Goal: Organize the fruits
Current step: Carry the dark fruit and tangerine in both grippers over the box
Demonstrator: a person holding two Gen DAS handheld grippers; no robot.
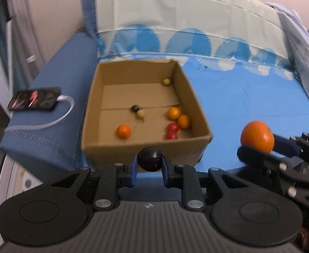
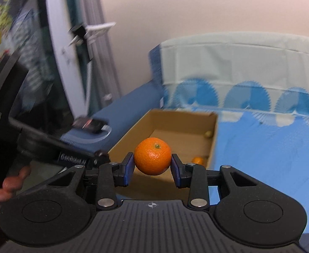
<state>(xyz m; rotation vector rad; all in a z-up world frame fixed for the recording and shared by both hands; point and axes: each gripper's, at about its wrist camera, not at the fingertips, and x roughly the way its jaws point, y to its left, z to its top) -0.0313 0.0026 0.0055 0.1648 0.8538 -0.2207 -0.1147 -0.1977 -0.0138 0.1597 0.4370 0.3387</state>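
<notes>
My left gripper [image 1: 149, 164] is shut on a dark purple plum [image 1: 150, 158], held just in front of the near wall of an open cardboard box [image 1: 146, 146]. Inside the box lie several small fruits: oranges [image 1: 123, 131], red ones [image 1: 172, 127], yellow ones [image 1: 166, 81] and a dark one [image 1: 135, 108]. My right gripper [image 2: 152, 166] is shut on an orange mandarin [image 2: 152, 156], with the box [image 2: 133, 135] behind it. In the left wrist view that mandarin [image 1: 257, 136] hangs to the right of the box, over the blue sheet.
The box stands on a sofa seat covered by a blue patterned sheet [image 1: 249, 97]. A phone [image 1: 35, 101] with a white cable lies on the blue armrest [image 1: 55, 109] left of the box. A person's fingers [image 2: 11, 181] hold the left gripper's handle.
</notes>
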